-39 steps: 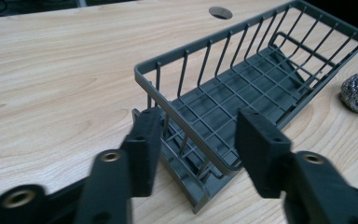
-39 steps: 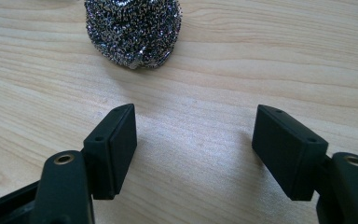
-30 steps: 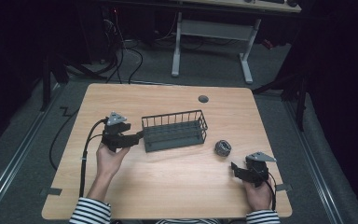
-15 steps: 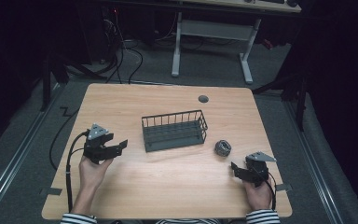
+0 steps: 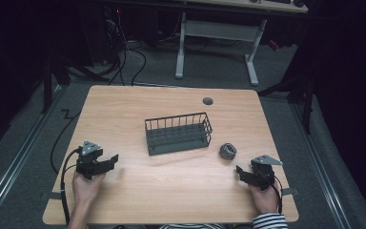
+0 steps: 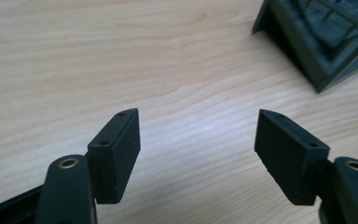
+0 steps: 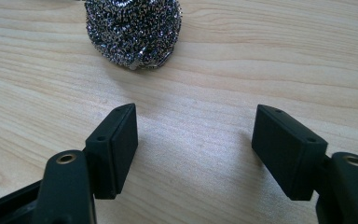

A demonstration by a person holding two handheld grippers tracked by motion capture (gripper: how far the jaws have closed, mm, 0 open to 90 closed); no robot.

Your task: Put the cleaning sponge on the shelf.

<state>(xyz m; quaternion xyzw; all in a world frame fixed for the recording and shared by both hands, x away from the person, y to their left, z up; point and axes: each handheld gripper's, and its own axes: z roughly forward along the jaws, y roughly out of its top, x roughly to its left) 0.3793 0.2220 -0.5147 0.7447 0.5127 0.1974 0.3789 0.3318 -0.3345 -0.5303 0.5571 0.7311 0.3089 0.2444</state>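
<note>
A dark wire basket [image 5: 177, 132] stands in the middle of the wooden table [image 5: 171, 191]; its corner [image 6: 317, 42] shows at the upper right of the left gripper view. A steel wool ball [image 5: 227, 151] lies to the basket's right and just ahead of my right gripper [image 5: 241, 172], at the top of its view [image 7: 133, 30]. That gripper [image 7: 196, 135] rests low at the front right, open and empty. My left gripper [image 5: 113, 160] sits near the front left, well away from the basket. Its jaws [image 6: 198, 135] have just been opening, with only bare table between them.
A round cable hole [image 5: 208, 101] sits near the table's far edge. The left gripper's cable [image 5: 62, 176] hangs over the left edge. Beyond the table stand a desk frame [image 5: 214, 33] and loose cables on the grey floor.
My left hand has drawn back from the basket's left end, toward the table's front left and lower. The right hand has kept still.
</note>
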